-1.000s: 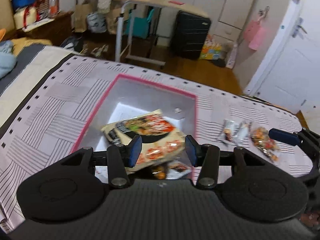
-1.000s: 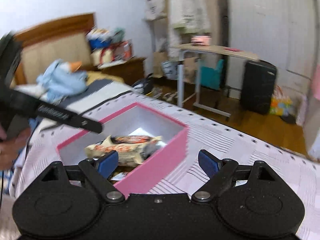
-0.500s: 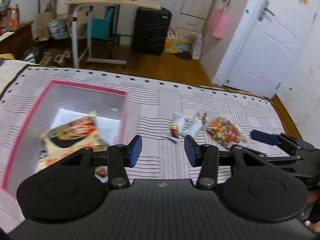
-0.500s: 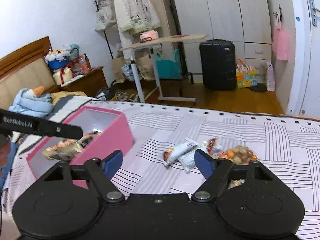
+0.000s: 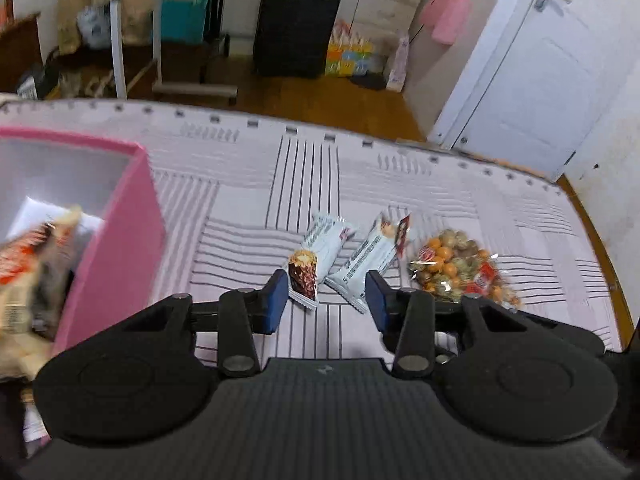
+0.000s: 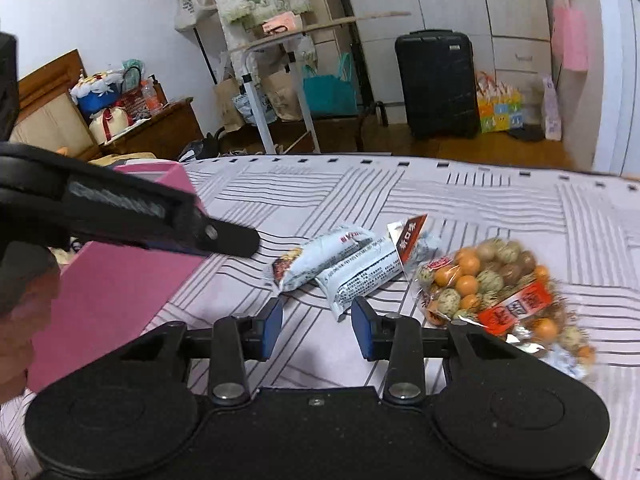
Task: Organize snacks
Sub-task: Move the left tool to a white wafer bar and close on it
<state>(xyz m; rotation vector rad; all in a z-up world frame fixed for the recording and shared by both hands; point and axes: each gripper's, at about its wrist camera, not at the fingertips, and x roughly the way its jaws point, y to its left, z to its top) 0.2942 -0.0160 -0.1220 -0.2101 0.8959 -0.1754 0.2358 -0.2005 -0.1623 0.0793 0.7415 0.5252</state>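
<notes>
Two white snack bars lie side by side on the striped bedspread, one [image 5: 322, 246] left of the other [image 5: 374, 254]. A clear bag of round orange and green sweets [image 5: 456, 268] lies to their right. My left gripper [image 5: 326, 302] hovers just short of the bars' near ends, its jaws closing with nothing pressed between them. In the right wrist view, my right gripper [image 6: 317, 326] sits low before the same bars [image 6: 360, 272] with the sweets bag [image 6: 488, 292] at its right. Its jaws are also closing on empty air. The pink box [image 5: 120, 240] holds several snack packets [image 5: 36, 264].
One finger of the left gripper [image 6: 224, 236] reaches in from the left in the right wrist view, above the pink box [image 6: 120, 280]. The bed's far edge [image 5: 360, 142] drops to a wooden floor with a black suitcase [image 5: 296, 24] and a desk frame.
Both grippers swung right, away from the pink box, and came down over the loose snacks. The right jaws narrowed a lot and the left jaws a little.
</notes>
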